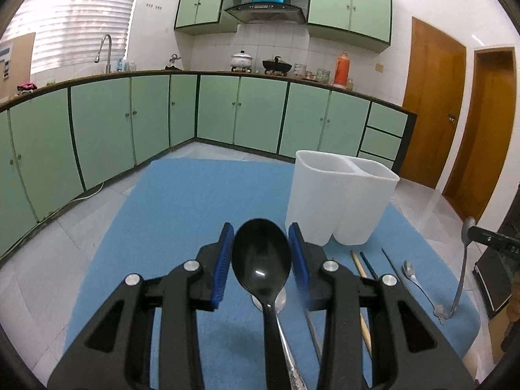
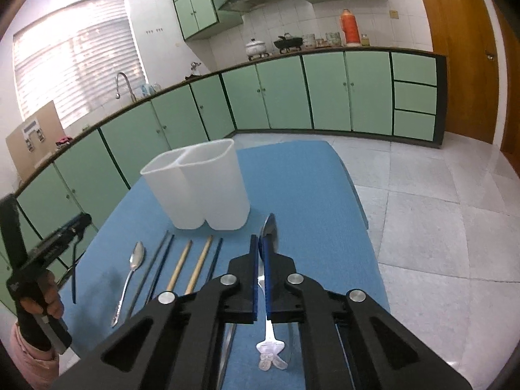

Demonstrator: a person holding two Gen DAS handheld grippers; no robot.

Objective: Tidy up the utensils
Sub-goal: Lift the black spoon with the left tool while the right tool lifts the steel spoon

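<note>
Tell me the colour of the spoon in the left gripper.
Glossy black spoon, bowl and handle alike; clearest in the left wrist view, between the left gripper's blue pads.

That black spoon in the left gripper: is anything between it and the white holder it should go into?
Nothing visible. The black spoon is lifted off the blue mat, and the white holder stands just beyond to its right, both compartments open.

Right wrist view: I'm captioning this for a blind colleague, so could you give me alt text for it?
The right gripper is shut on a silver spoon above a blue mat. Ahead stands a white two-compartment holder; a second spoon and chopsticks lie before it. At left, the left gripper carries a black spoon.
</note>
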